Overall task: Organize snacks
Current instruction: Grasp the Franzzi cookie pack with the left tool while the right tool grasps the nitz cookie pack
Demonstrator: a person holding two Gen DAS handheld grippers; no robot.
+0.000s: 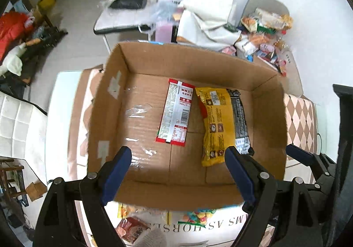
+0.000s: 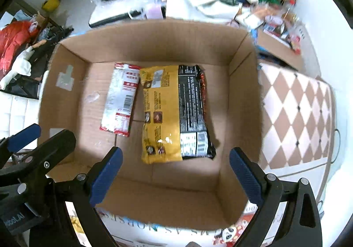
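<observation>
1. Cardboard box (image 1: 110, 101) holds three packets lying flat: red-and-silver packet (image 1: 175, 112), yellow packet (image 1: 215, 123), black packet (image 2: 193, 110), long axes running near to far.
2. Left gripper (image 1: 178, 154) and right gripper (image 2: 175, 158) hover over the near edge, both spread, nothing held.
3. Loose snacks (image 1: 199, 216) lie beneath the near wall, closer than the far-right pile (image 1: 267, 32).
</observation>
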